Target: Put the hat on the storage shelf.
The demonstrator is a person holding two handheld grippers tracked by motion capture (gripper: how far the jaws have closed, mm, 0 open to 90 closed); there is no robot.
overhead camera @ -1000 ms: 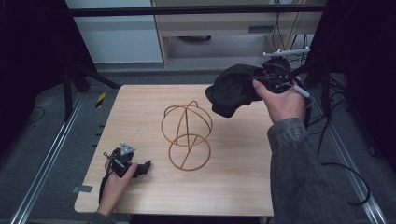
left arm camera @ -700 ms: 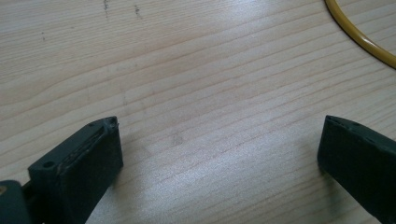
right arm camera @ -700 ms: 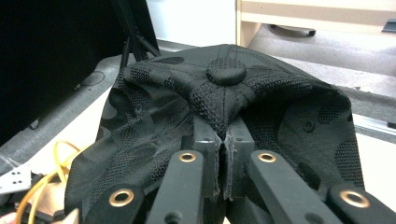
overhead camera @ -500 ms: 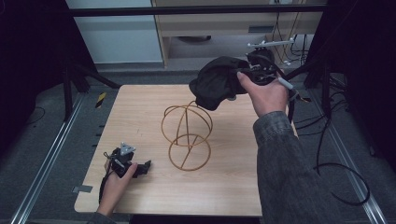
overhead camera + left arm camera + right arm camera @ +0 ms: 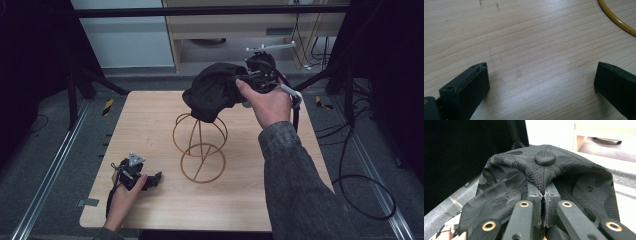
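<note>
A black cap [image 5: 214, 90] hangs in the air over the top of a gold wire stand [image 5: 200, 147] at the table's middle. My right gripper [image 5: 250, 79] is shut on the cap's crown; in the right gripper view its jaws pinch the mesh fabric [image 5: 544, 173] just below the top button. The cap's lower edge is close to the stand's upper sphere; I cannot tell whether they touch. My left gripper [image 5: 150, 180] rests open on the table near the front left, with bare wood between its fingers [image 5: 469, 85]. An arc of the stand's base ring [image 5: 616, 20] shows at the upper right of the left gripper view.
The light wooden table [image 5: 150, 125] has metal rails along both sides. Behind it stand a pale cabinet and a wooden shelf unit [image 5: 225, 30]. Cables [image 5: 350, 165] trail on the floor at the right.
My right gripper has carried the cap leftward from the table's back right to above the wire stand. The left gripper has stayed still.
</note>
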